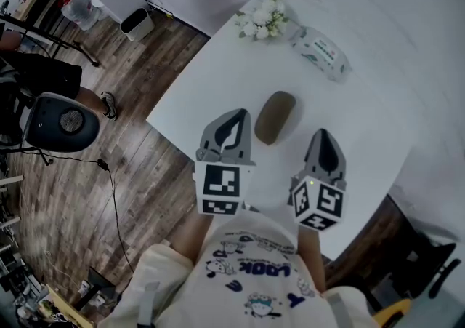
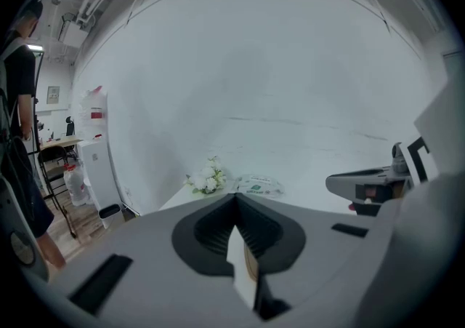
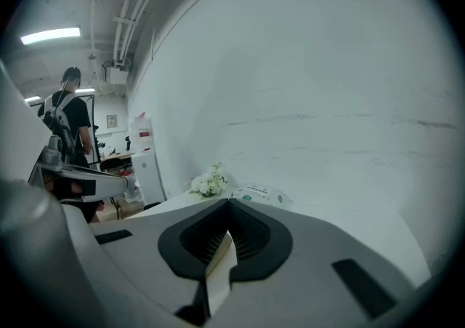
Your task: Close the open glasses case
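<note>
Just beside left fingers (image 1: 231, 130), glasses case (image 1: 275, 117)

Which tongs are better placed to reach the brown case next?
Probably the left tongs: their shut tip lies close beside the brown case, while the right tongs, also shut, sit slightly farther off.

Glasses case (image 1: 275, 117) lies on the desk (image 1: 196, 94), near its middle. Left gripper (image 1: 237, 116) is just beside the case on its left. Right gripper (image 1: 322, 134) is to the case's right, apart from it. Both grippers sit on the near side, fingers pointing toward the far edge. Flowers (image 1: 263, 17) are at the far edge, with a wipes pack (image 1: 320, 50) just right of them. A chair (image 1: 62, 121) stands on the floor (image 1: 109, 196), left of the desk.
</note>
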`<state>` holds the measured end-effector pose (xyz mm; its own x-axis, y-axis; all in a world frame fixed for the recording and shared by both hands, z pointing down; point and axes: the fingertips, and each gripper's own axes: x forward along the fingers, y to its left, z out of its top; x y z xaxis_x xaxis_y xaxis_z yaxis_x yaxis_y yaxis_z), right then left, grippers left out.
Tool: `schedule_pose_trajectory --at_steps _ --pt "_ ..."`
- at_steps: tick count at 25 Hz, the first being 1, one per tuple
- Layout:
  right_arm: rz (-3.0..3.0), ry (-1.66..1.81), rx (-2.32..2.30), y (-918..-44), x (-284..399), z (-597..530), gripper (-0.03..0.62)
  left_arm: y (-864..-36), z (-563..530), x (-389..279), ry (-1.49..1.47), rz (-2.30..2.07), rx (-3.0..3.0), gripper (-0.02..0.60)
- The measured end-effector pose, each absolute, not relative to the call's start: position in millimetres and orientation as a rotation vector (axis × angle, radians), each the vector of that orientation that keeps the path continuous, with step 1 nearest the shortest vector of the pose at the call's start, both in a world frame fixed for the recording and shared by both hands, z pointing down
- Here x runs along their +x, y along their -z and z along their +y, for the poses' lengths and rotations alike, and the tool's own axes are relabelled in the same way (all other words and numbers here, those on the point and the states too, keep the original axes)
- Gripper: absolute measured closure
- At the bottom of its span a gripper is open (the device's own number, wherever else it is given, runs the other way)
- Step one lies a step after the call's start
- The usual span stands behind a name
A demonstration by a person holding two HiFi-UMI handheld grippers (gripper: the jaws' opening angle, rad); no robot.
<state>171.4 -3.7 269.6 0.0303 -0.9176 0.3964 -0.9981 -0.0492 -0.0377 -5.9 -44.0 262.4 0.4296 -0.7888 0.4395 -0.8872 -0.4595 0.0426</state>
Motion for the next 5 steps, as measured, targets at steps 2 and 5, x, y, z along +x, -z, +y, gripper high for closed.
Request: schedule_pose_trajectory --at_steps 2,5 --pt "-1.973 -0.465 2.059 -269.4 170.9 -2.6 0.594 -262.0 -43.1 -5.8 -0.531 -1.451 2.424 0.583" --pt "-1.97 -0.465 2.062 -270.1 171.0 -2.0 0.594 -262.6 -42.5 -4.6 -0.542 -1.445 2.433 0.583"
